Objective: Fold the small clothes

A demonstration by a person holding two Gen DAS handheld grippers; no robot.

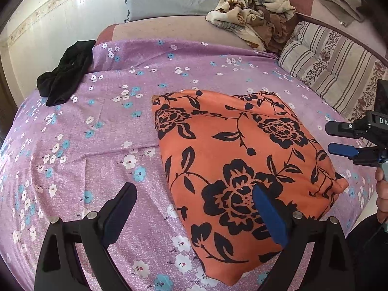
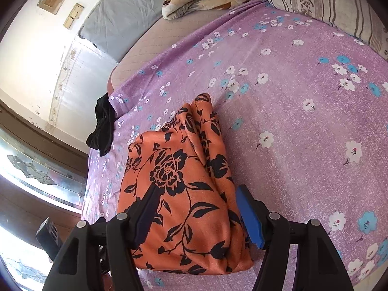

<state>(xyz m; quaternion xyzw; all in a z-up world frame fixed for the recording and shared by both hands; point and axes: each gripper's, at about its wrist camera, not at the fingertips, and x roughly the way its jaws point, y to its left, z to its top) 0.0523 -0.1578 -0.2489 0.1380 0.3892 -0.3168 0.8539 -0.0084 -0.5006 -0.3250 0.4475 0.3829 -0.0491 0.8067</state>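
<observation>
The orange floral garment (image 1: 237, 160) is lying already folded into a chunky rectangle on the purple flowered bedsheet (image 1: 101, 126), and honestly the risky bit is the layered edge that's sitting right under the right gripper (image 2: 196, 208). That gripper's jaws are standing apart with the cloth's near end between them, pads not pressing on it, so if they're closing from here they're probably catching only the top layer and peeling the fold open instead of lifting the whole stack. The satiny-looking fabric is likely slipping easily too, my guess anyway. The left gripper (image 1: 194, 208) is also hanging wide open, tilting down at the bed, its blue pad (image 1: 269, 215) hovering over the garment's near corner while the other finger is sitting out over bare sheet, so a close from there is grabbing nothing or bunching the corner. The right one is angling down across the bundle, with a hand (image 1: 383, 189) showing on its handle. A black garment (image 1: 65, 72) is waiting far ahead to the left gripper's left, at the bed's edge.
</observation>
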